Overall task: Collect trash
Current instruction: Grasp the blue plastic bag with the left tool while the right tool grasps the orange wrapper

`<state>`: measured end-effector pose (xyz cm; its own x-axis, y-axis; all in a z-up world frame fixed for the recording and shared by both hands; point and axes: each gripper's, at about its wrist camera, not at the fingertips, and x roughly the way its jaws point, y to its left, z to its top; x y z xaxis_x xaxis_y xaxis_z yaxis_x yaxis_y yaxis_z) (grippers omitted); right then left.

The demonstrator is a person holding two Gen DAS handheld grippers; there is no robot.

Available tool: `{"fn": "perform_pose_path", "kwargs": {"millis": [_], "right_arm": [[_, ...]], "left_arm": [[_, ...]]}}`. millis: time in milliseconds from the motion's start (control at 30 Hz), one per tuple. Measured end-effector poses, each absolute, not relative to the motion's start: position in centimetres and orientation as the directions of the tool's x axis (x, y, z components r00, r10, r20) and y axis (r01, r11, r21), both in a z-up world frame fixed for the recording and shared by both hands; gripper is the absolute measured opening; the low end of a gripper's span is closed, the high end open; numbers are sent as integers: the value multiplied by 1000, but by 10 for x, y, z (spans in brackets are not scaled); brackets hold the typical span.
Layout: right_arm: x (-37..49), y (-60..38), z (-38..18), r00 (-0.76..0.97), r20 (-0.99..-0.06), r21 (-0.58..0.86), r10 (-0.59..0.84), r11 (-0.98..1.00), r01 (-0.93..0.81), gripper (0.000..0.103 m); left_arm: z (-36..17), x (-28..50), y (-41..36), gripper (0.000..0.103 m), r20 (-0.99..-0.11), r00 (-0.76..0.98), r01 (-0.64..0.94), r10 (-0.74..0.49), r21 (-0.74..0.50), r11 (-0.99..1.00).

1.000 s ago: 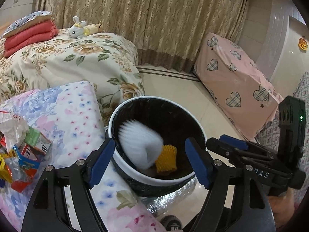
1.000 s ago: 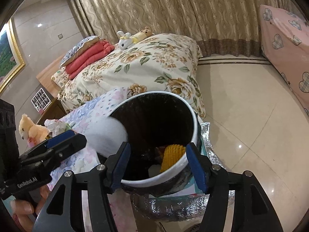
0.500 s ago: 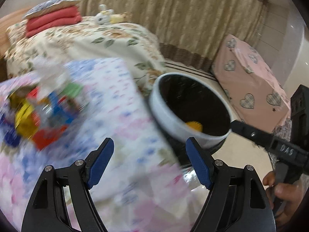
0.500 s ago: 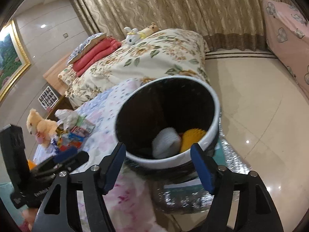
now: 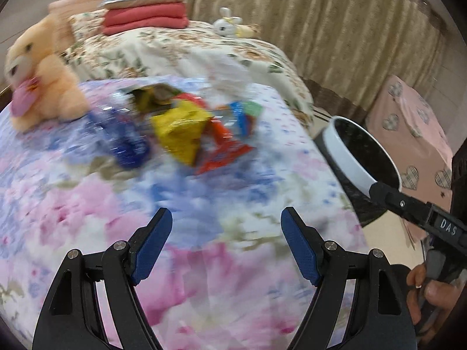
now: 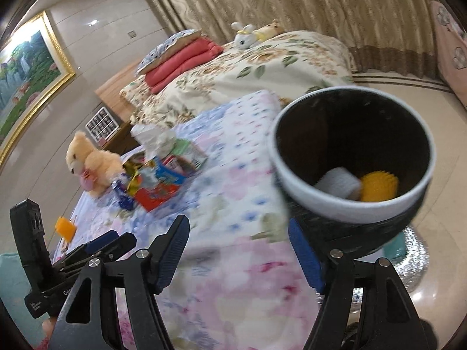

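Both views have swung from the trash bin (image 6: pixel 350 157) toward the wrapper pile (image 5: pixel 186 128) on the floral bedcover (image 5: pixel 204 233). Left hand-held gripper (image 5: pixel 226 245) and right hand-held gripper (image 6: pixel 238 253) stand apart, empty.

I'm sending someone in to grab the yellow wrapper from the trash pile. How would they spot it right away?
Start at the floral cloth in front of the bed, with the teddy bear at one end and the bin at the other. The trash pile lies between them, nearer the bear. The yellow wrapper is its biggest piece, flanked by a blue wrapper and a red one.
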<state>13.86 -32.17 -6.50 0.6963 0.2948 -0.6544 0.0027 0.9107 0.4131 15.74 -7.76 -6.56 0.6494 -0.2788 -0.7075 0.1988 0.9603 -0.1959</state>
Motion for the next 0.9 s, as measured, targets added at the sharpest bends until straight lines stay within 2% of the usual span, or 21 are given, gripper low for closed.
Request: {"fn": "perform_pose_path", "kwargs": {"millis": [433,900], "right_arm": [[169,-253,-79,648,-663,433,375,898,-77,73],[211,-212,-87,614,-660,485,433,870,-92,73]], "left_arm": [[-77,179,-21,79,-732,657,67,-180,-181,981],[-78,229,11,79,-745,645,22,-173,-208,978]]}}
